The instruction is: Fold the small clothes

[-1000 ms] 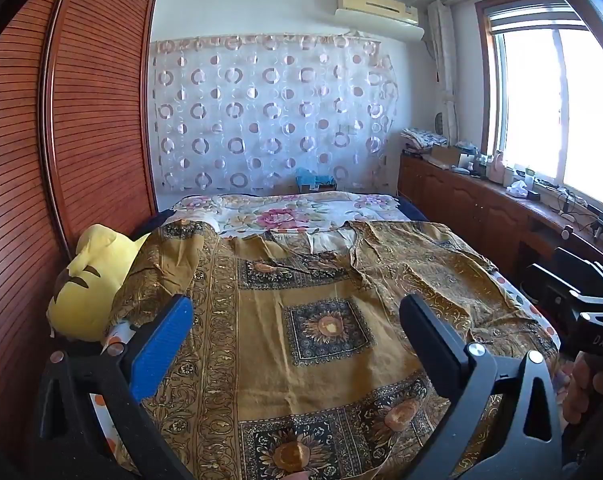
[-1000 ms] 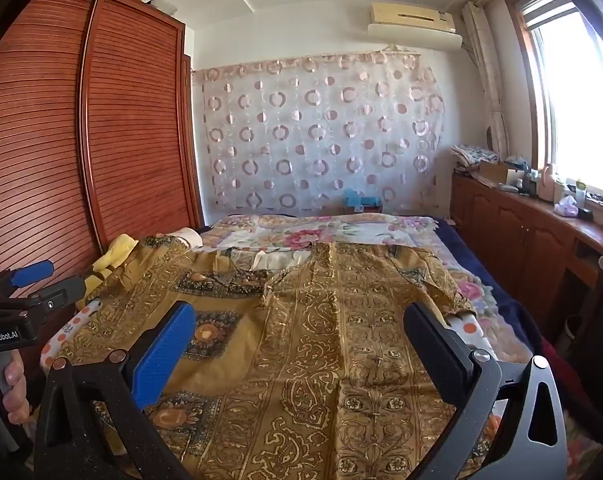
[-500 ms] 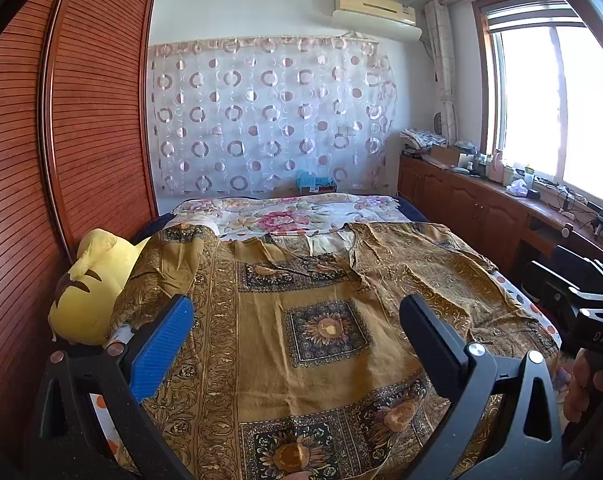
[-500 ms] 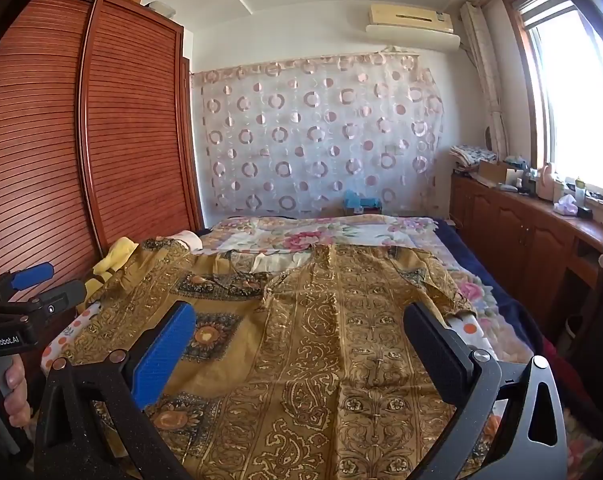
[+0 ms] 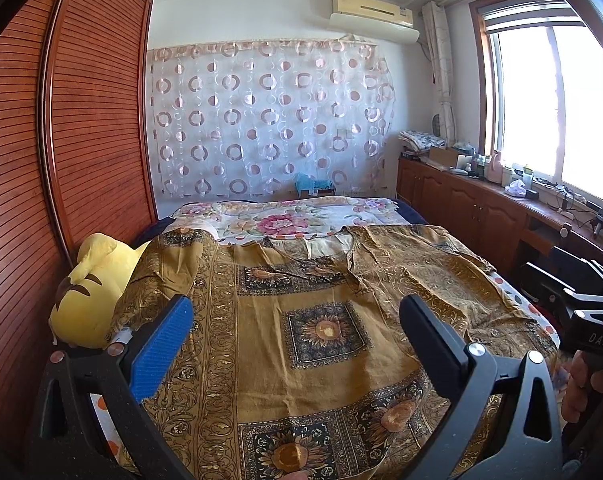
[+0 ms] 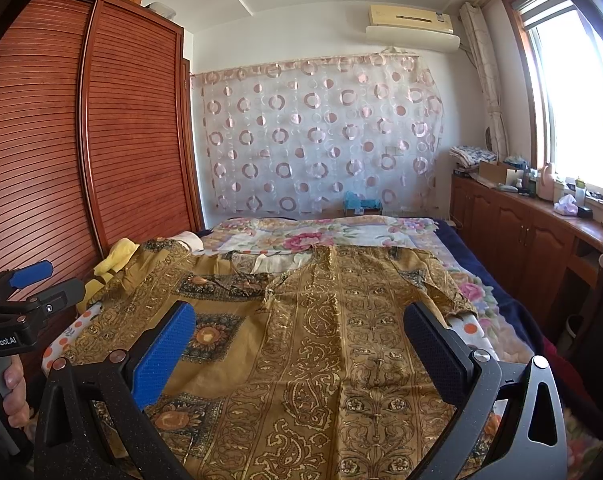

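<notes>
Both tools, left tool [image 5: 293, 332] and right tool [image 6: 297, 338], gape wide, empty, above the golden garment [image 6: 333, 344].

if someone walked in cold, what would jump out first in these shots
The big gold patterned garment spread flat across the bed draws the eye first, with both open claws, left and right, held above its near edge. Next comes the yellow plush toy wedged against the wooden wardrobe on the left, then the circle-print curtain on the far wall.

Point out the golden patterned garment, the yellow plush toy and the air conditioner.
golden patterned garment [image 5: 325, 328], left wrist view, sunflower square panel.
yellow plush toy [image 5: 87, 300], left wrist view, its face.
air conditioner [image 6: 411, 24], right wrist view, front casing.
</notes>
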Demonstrator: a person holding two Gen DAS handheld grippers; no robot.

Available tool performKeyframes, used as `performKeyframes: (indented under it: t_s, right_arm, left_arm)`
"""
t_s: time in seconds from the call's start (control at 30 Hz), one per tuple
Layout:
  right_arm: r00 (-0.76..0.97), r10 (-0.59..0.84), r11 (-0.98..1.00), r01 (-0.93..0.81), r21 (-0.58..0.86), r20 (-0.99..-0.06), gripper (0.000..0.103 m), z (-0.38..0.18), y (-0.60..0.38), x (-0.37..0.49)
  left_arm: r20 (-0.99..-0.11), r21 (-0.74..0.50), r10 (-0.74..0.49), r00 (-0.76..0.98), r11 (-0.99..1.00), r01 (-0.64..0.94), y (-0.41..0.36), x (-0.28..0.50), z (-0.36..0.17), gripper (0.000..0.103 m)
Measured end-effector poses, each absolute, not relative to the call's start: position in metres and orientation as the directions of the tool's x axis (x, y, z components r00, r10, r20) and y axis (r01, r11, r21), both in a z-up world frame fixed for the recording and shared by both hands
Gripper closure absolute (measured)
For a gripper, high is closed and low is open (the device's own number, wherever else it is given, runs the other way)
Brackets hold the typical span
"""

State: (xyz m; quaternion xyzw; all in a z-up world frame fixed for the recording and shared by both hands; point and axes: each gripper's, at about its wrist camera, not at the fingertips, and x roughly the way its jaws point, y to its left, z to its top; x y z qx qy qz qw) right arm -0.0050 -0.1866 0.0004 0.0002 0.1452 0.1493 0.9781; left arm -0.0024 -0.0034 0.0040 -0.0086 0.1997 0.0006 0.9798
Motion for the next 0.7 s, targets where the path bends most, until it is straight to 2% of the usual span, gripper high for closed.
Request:
performKeyframes:
  t_s: [0.7]
  right_arm:
    - [0.914, 0.294, 0.955, -0.293, 0.049, -0.281, 0.0, 0.0025, -0.1869, -0.0066]
  left_arm:
    - [-0.383, -0.015, -0.002, 0.924, 1.0, -0.004, -0.0048, -0.0047, 0.0094, 0.0]
